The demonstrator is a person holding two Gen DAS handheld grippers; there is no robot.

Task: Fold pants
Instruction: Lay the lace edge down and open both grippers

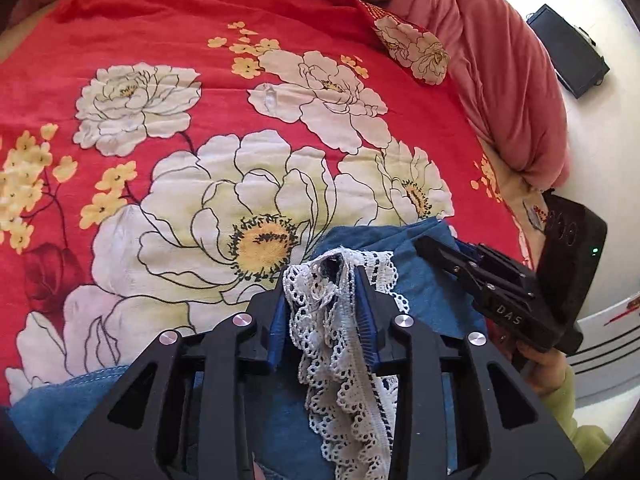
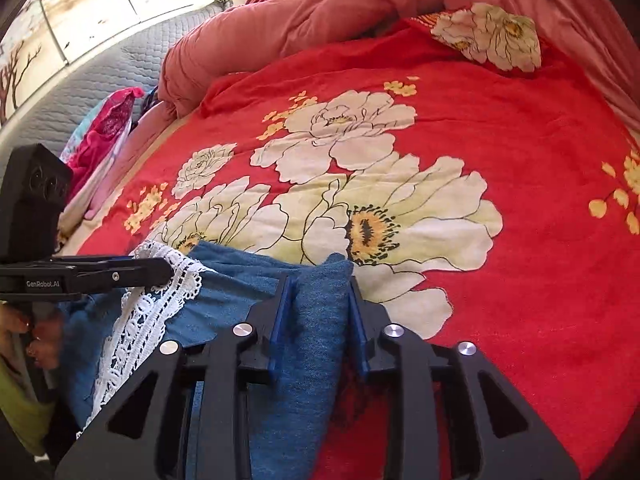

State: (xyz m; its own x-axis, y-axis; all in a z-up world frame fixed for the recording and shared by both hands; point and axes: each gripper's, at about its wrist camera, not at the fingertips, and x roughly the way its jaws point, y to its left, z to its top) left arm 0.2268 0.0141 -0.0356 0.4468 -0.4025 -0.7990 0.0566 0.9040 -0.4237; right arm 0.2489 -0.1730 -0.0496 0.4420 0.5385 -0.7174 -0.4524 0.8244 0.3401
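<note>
The pants are blue denim with a white lace trim, held up over a red flowered bedspread. My left gripper is shut on the lace edge of the pants. My right gripper is shut on a fold of blue denim. In the left wrist view the right gripper sits close on the right, clamped on the blue cloth. In the right wrist view the left gripper comes in from the left, its tip on the lace.
A pink quilt is bunched along the far side of the bed. A pile of pink and patterned clothes lies at the left by a grey mattress edge. A black box sits on the white floor at the right.
</note>
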